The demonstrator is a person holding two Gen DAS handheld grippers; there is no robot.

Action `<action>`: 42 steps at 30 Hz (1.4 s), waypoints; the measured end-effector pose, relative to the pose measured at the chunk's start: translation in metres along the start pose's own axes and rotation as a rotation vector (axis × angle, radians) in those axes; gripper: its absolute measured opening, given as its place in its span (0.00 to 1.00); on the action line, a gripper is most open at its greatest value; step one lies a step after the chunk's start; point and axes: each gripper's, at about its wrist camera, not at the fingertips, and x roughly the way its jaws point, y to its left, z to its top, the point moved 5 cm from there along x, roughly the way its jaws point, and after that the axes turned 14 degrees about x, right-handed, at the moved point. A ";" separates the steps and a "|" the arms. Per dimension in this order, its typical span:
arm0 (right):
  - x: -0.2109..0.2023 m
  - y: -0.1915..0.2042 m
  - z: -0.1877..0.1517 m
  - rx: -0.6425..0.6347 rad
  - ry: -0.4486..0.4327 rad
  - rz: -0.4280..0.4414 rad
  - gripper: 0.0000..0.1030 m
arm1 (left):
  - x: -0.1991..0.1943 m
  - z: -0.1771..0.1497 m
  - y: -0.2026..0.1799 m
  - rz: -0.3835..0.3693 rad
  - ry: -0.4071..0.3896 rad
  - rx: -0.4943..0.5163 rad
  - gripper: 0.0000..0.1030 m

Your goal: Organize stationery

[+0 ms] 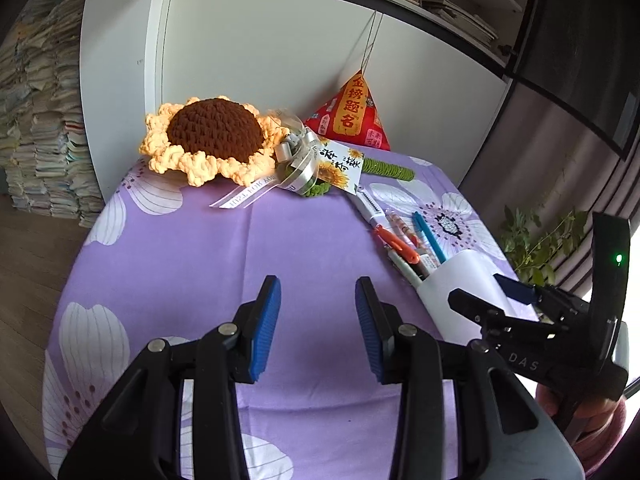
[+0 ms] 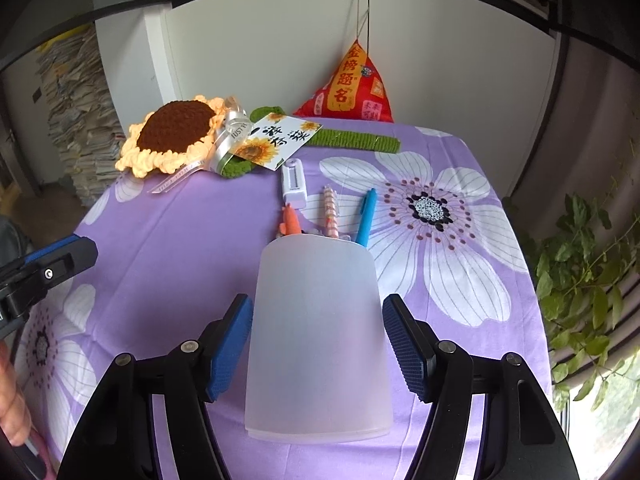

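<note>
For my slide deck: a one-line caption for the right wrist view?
Right gripper shut on a tipped white pen holder, pens sticking out, over a purple flowered tablecloth.

My frosted white plastic pen holder [image 2: 318, 340] lies on its side and hides the lower ends of the blue pen [image 2: 366, 218], the pink patterned pen [image 2: 330, 212] and the orange pen [image 2: 290, 221]. Whether my right hand-held gripper [image 2: 318, 344] presses its walls, I cannot tell. In the left view the right hand-held gripper covers the holder's base. The small print on the sunflower card [image 2: 276, 140] is unreadable.
</note>
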 end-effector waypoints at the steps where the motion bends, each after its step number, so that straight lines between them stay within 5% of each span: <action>1: 0.001 0.000 0.000 -0.008 0.008 -0.003 0.67 | 0.000 -0.001 0.000 0.008 0.002 0.003 0.35; 6: 0.001 0.002 0.001 -0.022 0.052 0.002 0.68 | 0.003 -0.007 -0.001 -0.003 0.024 -0.002 0.36; 14: 0.030 0.007 0.020 0.014 0.381 -0.055 0.76 | 0.005 -0.008 -0.002 -0.008 0.026 0.000 0.36; 22: 0.081 0.012 0.032 0.013 0.548 -0.139 0.69 | 0.001 -0.010 0.004 -0.004 0.028 0.004 0.36; 27: 0.077 0.016 0.042 0.022 0.489 -0.113 0.67 | 0.003 -0.010 0.006 -0.003 0.030 0.007 0.37; 37: 0.036 0.022 0.044 0.006 0.162 -0.009 0.67 | 0.003 -0.010 0.002 -0.010 0.033 0.016 0.38; 42: 0.046 0.022 0.037 0.008 0.190 -0.021 0.67 | 0.033 0.011 -0.002 -0.055 0.101 0.004 0.42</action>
